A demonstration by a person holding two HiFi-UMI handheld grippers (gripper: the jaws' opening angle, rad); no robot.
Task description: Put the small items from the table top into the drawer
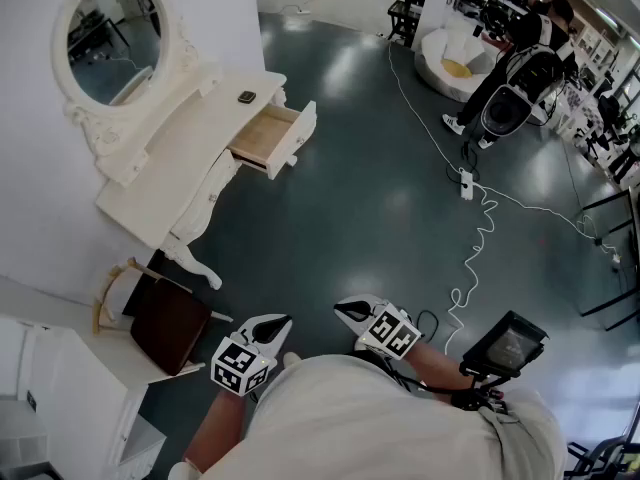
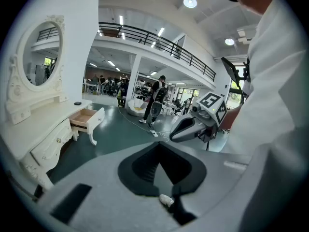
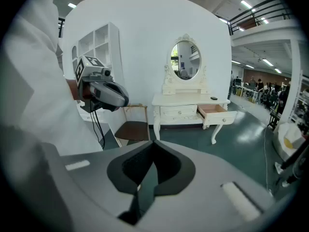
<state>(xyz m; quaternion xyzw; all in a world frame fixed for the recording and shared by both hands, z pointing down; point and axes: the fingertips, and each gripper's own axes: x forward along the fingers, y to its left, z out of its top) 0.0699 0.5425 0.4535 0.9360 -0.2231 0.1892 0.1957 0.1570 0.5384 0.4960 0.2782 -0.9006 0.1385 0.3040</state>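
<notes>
The step in hand looks like the approach. You stand well apart from the dressing table [image 1: 165,163], which sits in the upper left of the head view. Walk up and face its open drawer [image 1: 268,136]. The small dark item [image 1: 246,97] lies on the table top, just above the drawer in the frame. Neither tool is ready to pick yet. The left gripper [image 1: 278,322] and right gripper [image 1: 346,311], both at bottom centre, have their jaws pressed together with nothing between them, so spread one before you reach. The item looks flat and low; probably come straight down with the pads close to the top.

Room: a big open hall with a glossy dark green floor [image 1: 380,208]. The table top is white and smooth. There is an oval mirror [image 1: 112,40] in the upper left and a brown chair [image 1: 168,323] in the lower left. A person [image 1: 515,63] stands far off in the upper right. A white cable [image 1: 470,258] snakes across the floor at right, so mind your feet.
</notes>
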